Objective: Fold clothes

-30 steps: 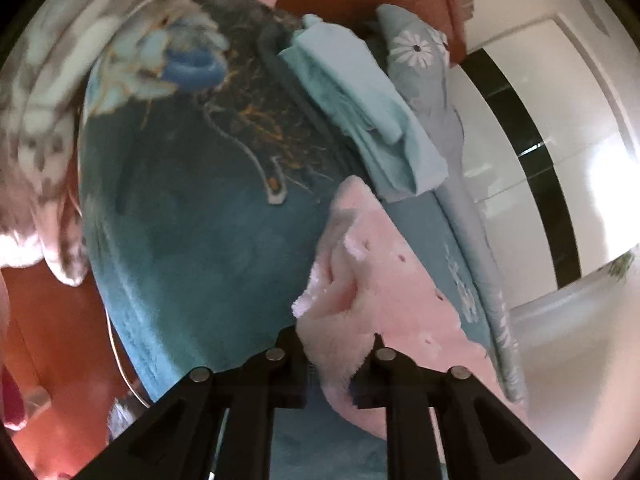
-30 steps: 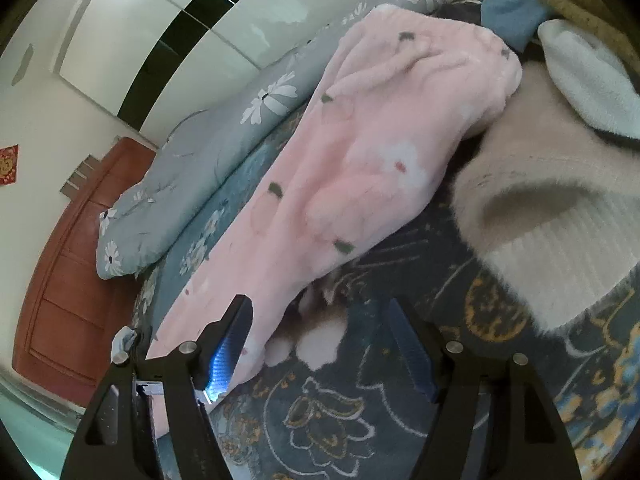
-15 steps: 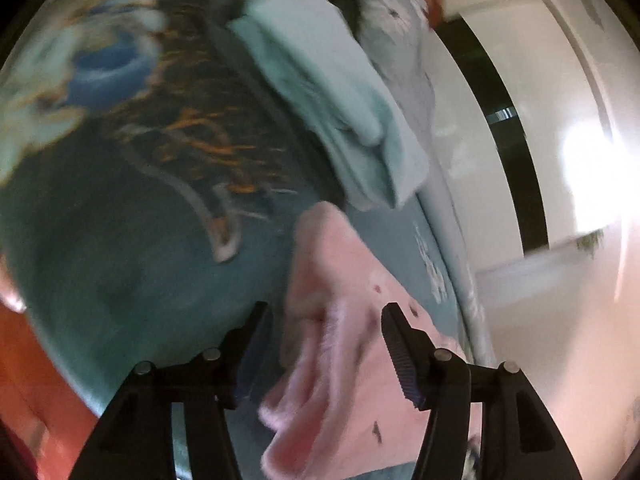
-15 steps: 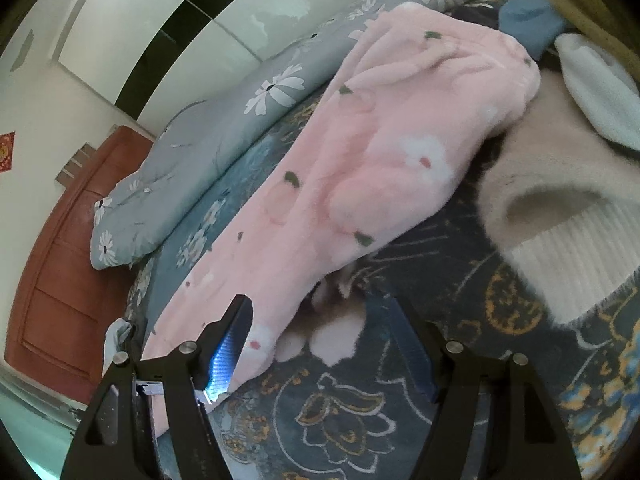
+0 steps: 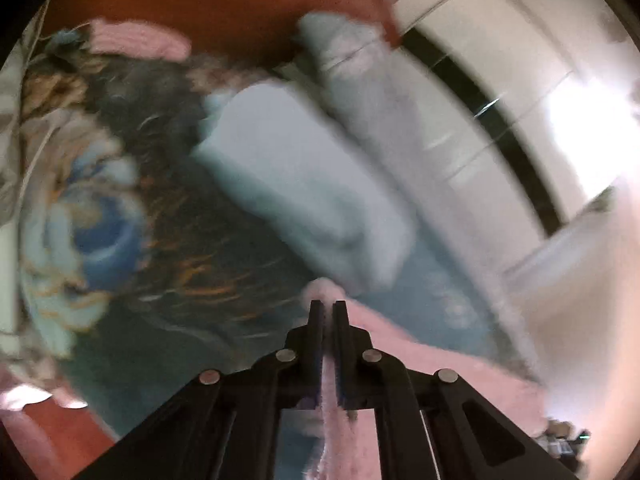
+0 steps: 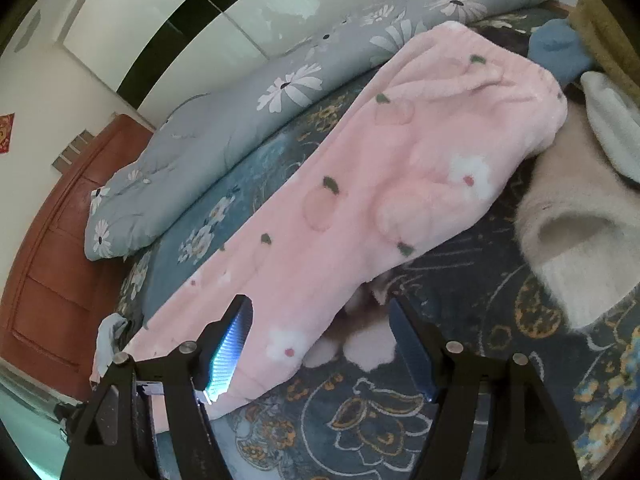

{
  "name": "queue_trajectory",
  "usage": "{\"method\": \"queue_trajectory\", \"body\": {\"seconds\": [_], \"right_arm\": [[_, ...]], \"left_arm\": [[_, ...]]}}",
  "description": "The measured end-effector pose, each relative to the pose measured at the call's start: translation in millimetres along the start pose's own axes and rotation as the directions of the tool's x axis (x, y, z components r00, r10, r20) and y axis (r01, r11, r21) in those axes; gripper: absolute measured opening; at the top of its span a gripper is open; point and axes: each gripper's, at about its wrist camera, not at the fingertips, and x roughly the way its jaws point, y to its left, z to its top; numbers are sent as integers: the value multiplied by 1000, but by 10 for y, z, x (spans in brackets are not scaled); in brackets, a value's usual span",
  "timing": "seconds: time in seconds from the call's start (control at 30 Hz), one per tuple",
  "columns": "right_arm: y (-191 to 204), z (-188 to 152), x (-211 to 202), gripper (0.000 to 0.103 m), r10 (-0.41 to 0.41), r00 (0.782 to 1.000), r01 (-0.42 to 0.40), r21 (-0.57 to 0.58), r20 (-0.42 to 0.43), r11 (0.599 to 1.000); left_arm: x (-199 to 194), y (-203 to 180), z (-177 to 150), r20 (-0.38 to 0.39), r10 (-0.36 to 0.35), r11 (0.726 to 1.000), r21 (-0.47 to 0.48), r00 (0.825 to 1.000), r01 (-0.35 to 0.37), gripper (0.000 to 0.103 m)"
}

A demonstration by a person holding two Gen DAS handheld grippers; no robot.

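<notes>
Dark teal bedding (image 6: 460, 420) with gold and blue flowers covers the bed you are working over; a grey daisy-print quilt (image 6: 224, 128) lies rolled along its far edge, with a white and black wardrobe (image 6: 180, 12) behind it; a red-brown wooden headboard (image 6: 52, 248) closes off one end. Your left gripper (image 5: 329, 306) has just been closing, and its jaws now stand pressed together on a fold of the pink fleece pyjama trousers (image 6: 360, 200), the fabric pinched between the pads and trailing down past the fingers; that view is blurred. Just beyond its tips lies a folded pale blue garment (image 5: 304, 176). Your right gripper (image 6: 320, 312) hovers wide open over the trousers' lower edge with nothing between its pads; the trousers stretch diagonally across the bed. A cream fuzzy sweater (image 6: 576, 240) lies just beside their waistband.
</notes>
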Motion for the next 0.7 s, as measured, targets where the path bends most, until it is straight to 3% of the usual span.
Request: {"method": "queue_trajectory", "body": {"seconds": [0.07, 0.27, 0.43, 0.6, 0.7], "right_arm": [[-35, -8, -5, 72, -5, 1000, 5, 8, 5, 1000], [-277, -49, -111, 72, -23, 999, 22, 31, 42, 999], [-601, 111, -290, 72, -31, 989, 19, 80, 144, 997], [-966, 456, -267, 72, -13, 971, -33, 188, 237, 982], [-1114, 695, -203, 72, -27, 961, -46, 254, 274, 966]], "left_arm": [[133, 193, -84, -58, -7, 999, -50, 998, 4, 5], [35, 228, -216, -36, -89, 991, -106, 995, 85, 8], [-164, 243, -146, 28, -21, 990, -140, 999, 24, 38], [-394, 227, -142, 101, -4, 979, -201, 995, 25, 47], [-464, -34, -229, 103, -53, 987, -145, 993, 68, 48]]}}
